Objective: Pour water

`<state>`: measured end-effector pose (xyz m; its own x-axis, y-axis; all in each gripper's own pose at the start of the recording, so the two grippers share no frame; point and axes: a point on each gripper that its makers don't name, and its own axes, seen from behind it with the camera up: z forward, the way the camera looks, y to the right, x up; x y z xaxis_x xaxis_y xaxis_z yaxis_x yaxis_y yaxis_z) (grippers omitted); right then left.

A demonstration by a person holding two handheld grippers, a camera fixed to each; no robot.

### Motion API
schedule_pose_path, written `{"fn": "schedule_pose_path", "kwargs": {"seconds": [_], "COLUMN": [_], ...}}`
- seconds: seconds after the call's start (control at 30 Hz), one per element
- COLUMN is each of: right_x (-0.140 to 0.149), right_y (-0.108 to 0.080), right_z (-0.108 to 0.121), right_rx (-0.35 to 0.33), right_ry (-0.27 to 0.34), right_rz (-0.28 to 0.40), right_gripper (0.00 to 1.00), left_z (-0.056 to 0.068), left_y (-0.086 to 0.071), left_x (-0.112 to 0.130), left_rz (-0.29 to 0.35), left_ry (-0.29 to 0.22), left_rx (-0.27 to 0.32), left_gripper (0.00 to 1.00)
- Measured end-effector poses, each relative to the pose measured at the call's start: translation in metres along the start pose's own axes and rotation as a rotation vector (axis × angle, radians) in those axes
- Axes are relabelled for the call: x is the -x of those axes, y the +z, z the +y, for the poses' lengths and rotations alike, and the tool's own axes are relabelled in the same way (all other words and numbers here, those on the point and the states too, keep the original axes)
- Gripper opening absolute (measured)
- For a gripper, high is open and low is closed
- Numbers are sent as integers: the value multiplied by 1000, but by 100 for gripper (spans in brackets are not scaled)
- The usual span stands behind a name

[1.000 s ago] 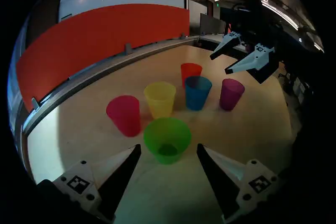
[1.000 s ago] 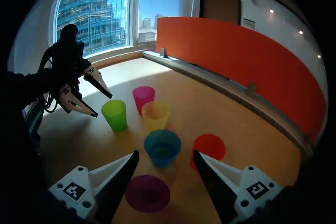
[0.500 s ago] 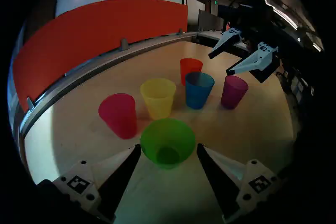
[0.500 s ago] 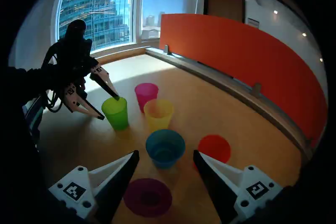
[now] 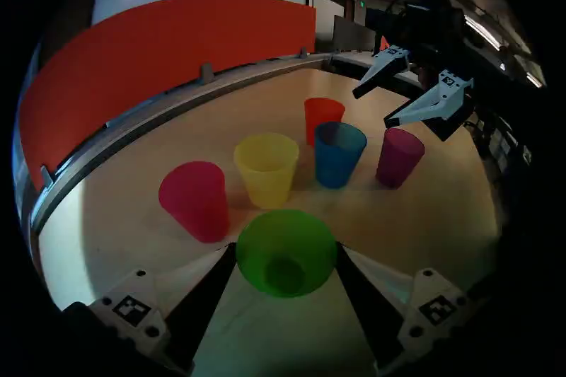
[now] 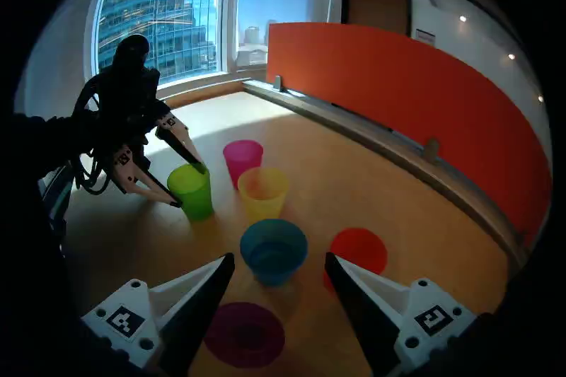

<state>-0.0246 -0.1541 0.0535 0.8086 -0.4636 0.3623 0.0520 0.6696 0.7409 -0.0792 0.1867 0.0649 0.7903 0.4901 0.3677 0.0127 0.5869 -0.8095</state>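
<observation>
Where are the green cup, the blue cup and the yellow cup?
green cup [image 5: 286, 253]: left gripper view, inside the cup.
blue cup [image 6: 274, 253]: right gripper view, inside the cup.
yellow cup [image 5: 267, 182]: left gripper view, outer front wall.

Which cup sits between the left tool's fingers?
The green cup: it sits between the left tool's fingers; the pink, yellow, blue, red and purple ones stand farther off.

The black-and-white left gripper [image 5: 283, 246] sits low and points forward. Its two pointy fingers are spread wide apart. The black-and-white right gripper [image 6: 279, 258] is held up higher and tips down a little. Its two pointy fingers are spread wide apart too.
</observation>
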Motion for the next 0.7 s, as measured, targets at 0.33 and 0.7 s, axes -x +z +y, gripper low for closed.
{"fn": "schedule_pose_path", "kwargs": {"seconds": [0.33, 0.7], "right_x": [1, 7], "right_y": [3, 12], "right_z": [0, -3], "right_rx": [-7, -20], "right_ry": [2, -2], "right_rz": [-4, -28], "right_gripper": [100, 100], "left_z": [-1, -2], "left_y": [4, -3], "left_x": [1, -6], "left_rz": [-8, 20], "left_ry": [8, -12], "left_rx": [-14, -12], "left_gripper": [89, 89]}}
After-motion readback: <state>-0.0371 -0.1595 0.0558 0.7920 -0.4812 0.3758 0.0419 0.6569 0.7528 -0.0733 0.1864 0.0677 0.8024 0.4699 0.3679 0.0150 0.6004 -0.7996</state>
